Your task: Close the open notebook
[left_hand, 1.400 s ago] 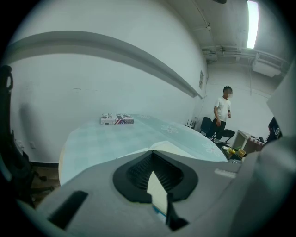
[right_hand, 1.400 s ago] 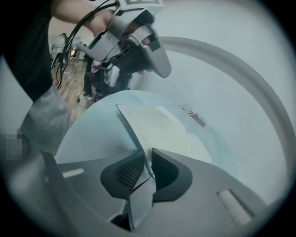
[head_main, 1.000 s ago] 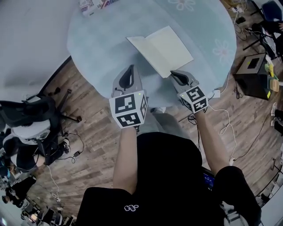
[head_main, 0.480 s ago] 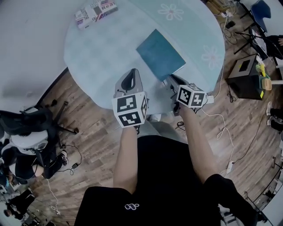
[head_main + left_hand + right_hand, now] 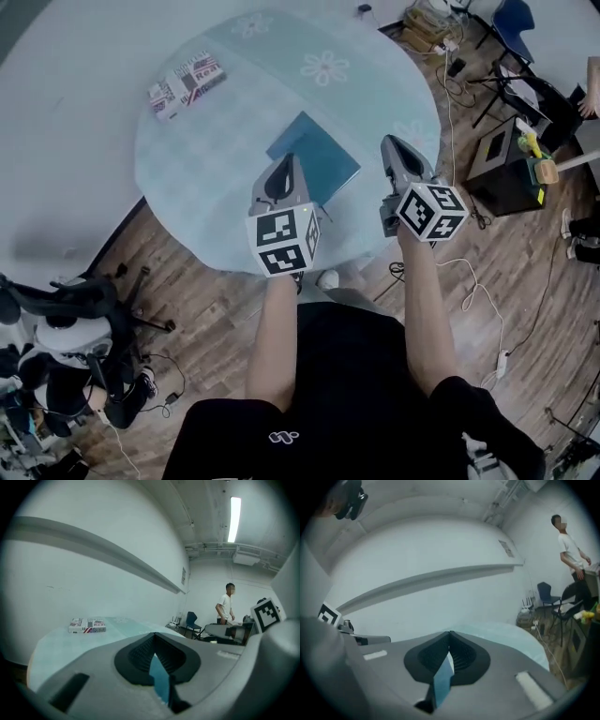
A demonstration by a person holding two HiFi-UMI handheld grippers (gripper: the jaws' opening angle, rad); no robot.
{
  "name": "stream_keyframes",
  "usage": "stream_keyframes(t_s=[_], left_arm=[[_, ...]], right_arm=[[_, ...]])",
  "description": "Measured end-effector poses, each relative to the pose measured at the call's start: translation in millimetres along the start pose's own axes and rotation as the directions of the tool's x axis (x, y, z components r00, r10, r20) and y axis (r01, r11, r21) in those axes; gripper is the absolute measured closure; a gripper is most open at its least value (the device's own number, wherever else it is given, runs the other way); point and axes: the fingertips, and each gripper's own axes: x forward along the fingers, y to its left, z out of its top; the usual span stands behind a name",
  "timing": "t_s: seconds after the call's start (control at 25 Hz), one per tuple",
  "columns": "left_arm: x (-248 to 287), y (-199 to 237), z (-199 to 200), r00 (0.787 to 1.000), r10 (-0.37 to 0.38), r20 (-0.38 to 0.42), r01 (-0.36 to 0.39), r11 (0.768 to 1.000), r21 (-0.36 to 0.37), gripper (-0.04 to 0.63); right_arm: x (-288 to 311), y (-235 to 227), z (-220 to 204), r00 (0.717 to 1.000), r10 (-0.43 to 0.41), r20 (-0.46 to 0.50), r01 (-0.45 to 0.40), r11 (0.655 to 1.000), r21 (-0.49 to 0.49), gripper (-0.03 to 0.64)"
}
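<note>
- Lying shut on the table [image 5: 216,178], the teal notebook [image 5: 323,155] sits cover-up near the person's edge.
- Left gripper [image 5: 284,161] hovers over the notebook's near edge, jaws pressed together, nothing in them.
- Right gripper [image 5: 390,143] is raised just off the notebook's right side, jaws closing tight, nothing between them.
- Patterned box [image 5: 186,82] rests well apart, towards the far left.

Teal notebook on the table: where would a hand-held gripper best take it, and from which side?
The notebook lies closed and flat on the table, so only a thin edge can be pinched. Probably take its right corner, coming in low from the right: it sits nearest the right hand-held gripper.
</note>
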Motion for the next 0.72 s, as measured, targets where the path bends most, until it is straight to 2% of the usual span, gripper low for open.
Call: stream_keyframes(t_s=[0.2,0.28,0.48,0.72], left_arm=[[4.1,-33.4,56.7,0.992,-0.053,0.112,0.048,0.998,0.044,0.592],[4.0,-44.9,75.8,0.986,-0.077,0.150,0.067,0.995,0.072,0.592],[0.6,-52.9,98.9,0.976,-0.101,0.194,0.080,0.991,0.111,0.592],[1.3,-54.7,103.2,0.978,-0.107,0.180,0.085,0.989,0.123,0.592]], right_arm=[[-27.8,14.2,82.0,0.985,0.047,0.166,-0.022,0.989,-0.147,0.609],[-35.2,15.6,101.2,0.979,0.051,0.196,-0.015,0.983,-0.183,0.609],[-46.1,17.6,116.8,0.973,0.046,0.225,0.004,0.976,-0.216,0.607],[-48.1,13.9,114.5,0.978,0.030,0.208,0.013,0.979,-0.204,0.606]])
